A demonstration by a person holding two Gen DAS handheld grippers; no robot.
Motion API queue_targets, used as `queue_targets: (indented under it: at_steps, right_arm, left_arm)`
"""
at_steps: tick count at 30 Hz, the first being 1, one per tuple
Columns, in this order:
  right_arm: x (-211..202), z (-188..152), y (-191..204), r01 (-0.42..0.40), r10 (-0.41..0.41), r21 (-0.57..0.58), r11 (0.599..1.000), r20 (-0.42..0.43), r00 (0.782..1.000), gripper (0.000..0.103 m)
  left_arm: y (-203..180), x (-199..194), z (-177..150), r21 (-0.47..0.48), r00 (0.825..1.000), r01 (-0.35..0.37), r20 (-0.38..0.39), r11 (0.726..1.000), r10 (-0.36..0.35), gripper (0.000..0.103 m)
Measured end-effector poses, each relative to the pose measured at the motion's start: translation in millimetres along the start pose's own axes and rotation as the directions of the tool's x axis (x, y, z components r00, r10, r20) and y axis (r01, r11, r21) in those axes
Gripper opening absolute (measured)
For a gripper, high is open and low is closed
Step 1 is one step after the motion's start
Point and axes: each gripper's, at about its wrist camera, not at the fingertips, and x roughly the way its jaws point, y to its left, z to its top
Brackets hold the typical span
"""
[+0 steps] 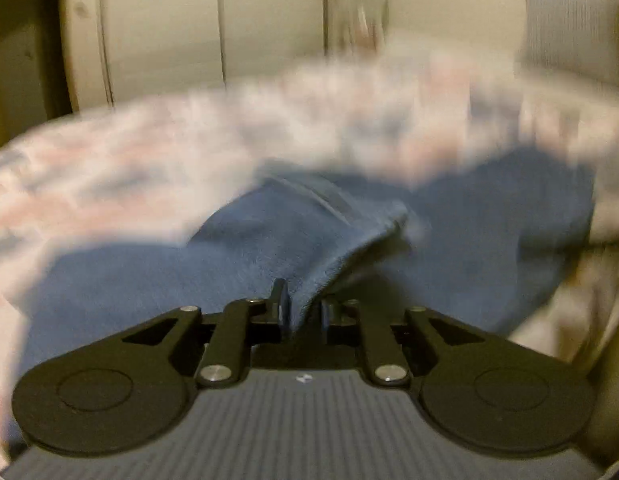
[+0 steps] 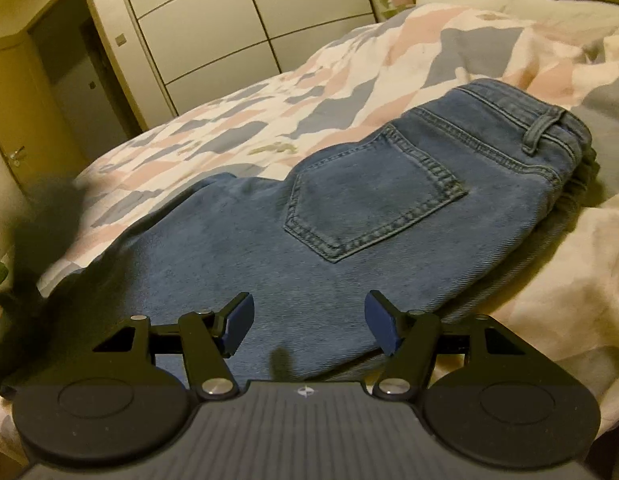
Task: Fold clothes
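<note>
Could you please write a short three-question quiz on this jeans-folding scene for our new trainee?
1. True or false: the left tongs are shut on a fold of the jeans.
2. Are the right tongs open or shut?
3. What do the jeans lie on: A) a wooden floor, B) a patterned duvet, C) a chair?

Key: 1 true; 2 open, above the denim, gripping nothing; 3 B.

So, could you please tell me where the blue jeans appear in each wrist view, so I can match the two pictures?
Left wrist view: the jeans fill the lower middle, blurred, a fold pinched in the left gripper.
Right wrist view: the jeans lie across the centre, back pocket up, beyond the open right gripper.
Shared landmark: the patterned duvet under the jeans, blurred in the left view.
</note>
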Motion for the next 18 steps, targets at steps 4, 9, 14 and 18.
queue_targets:
  at_steps: [4, 9, 14, 18]
  right_arm:
    - [-0.8, 0.7, -2.5, -0.016, 0.016, -0.014, 1.0, -0.013, 1.0, 0.064]
    - [-0.8, -0.5, -2.9, -0.026, 0.026, 0.0, 1.0, 0.005, 1.0, 0.064]
    - [5.2, -3.4, 0.9, -0.013, 0.013, -0.015, 1.0, -0.009, 1.0, 0.064]
    - [1.5, -4.8, 3.0, -0.016, 0.016, -0.013, 1.0, 0.007, 1.0, 0.064]
  left_arm:
    - [-20.8, 5.7, -15.3, 0.063, 0.999, -0.05, -0.018, 0.997, 0.052, 0.016]
    - [-17.5, -3.9, -21.3, 0.077, 1.0, -0.02, -0.022, 0.997, 0.021, 0.02]
    - [-20.9, -4.8, -23.8, 0.12, 0.999, -0.024, -0.019, 0.993, 0.026, 0.02]
    - [-18.4, -6.3, -23.2, 0.13, 1.0, -0.016, -0.021, 0.991, 0.019, 0.02]
